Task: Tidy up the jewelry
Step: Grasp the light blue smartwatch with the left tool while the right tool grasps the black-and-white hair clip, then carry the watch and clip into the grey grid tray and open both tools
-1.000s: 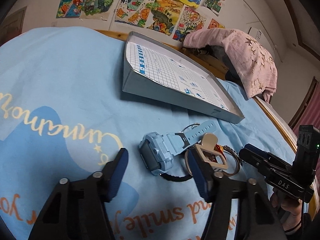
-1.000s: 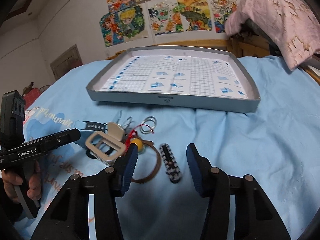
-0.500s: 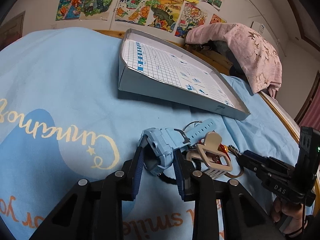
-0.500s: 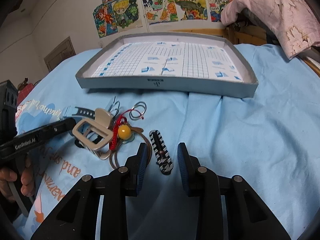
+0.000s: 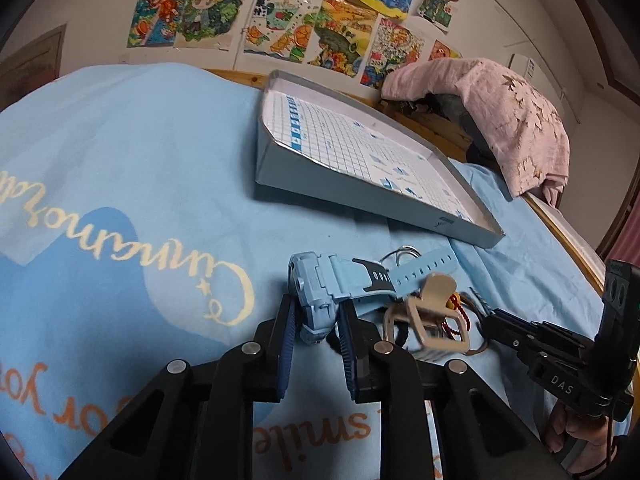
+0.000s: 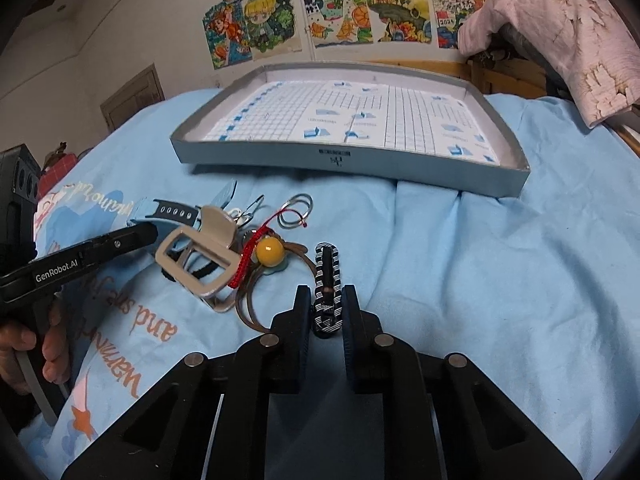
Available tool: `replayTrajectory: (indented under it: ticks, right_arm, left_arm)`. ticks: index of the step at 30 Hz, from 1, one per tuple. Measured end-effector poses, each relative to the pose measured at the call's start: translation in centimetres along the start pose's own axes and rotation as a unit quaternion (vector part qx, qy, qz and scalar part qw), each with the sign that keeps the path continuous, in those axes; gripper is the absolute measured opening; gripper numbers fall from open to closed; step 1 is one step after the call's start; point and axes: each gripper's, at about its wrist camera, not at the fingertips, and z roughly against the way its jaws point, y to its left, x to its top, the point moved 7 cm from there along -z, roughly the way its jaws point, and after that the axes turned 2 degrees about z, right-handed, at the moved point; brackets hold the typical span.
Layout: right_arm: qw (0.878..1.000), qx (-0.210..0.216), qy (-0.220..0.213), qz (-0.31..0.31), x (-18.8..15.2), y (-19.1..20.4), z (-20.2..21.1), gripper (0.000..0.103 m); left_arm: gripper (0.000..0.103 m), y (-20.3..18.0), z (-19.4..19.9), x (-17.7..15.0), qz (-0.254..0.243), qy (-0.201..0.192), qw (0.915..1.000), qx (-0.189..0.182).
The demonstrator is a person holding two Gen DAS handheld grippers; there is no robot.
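Note:
My left gripper [image 5: 316, 316] is shut on the body of a light blue watch [image 5: 320, 284], whose strap [image 5: 420, 270] trails right on the blue bedspread. My right gripper [image 6: 326, 308] is shut on a black-and-white striped hair clip [image 6: 328, 276]. Between them lies a pile: a beige claw clip [image 6: 200, 252], a yellow bead on a red cord [image 6: 270, 250], a brown loop [image 6: 248, 308] and a silver wire ring [image 6: 296, 210]. The claw clip also shows in the left wrist view [image 5: 434, 316]. A grey shallow box with grid lining [image 6: 348, 160] stands beyond the pile.
A pink cloth [image 6: 560, 40] drapes over things at the bed's far right by the wooden rail [image 5: 568, 232]. Drawings [image 6: 320, 12] hang on the wall behind. The box also shows in the left wrist view [image 5: 344, 196], right of open bedspread.
Both grippers moved forward and closed: the left onto the blue watch, the right onto the striped hair clip. The watch has tilted up between the left fingers.

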Motion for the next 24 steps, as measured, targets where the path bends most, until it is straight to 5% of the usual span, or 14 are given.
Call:
replayTrajectory:
  ticks: [15,24]
  right_arm:
    - [0.996,0.027,-0.081,-0.022,2.0,-0.5,2.7,0.013]
    - [0.993,0.029,-0.111,0.006,8.4,0.3,0.2,0.013]
  left_arm:
    - [0.017,-0.2,2.9,4.1,-0.004,-0.068,0.9976,0.008]
    - [0.017,-1.6,-0.1,9.3,0.012,-0.089,0.996,-0.002]
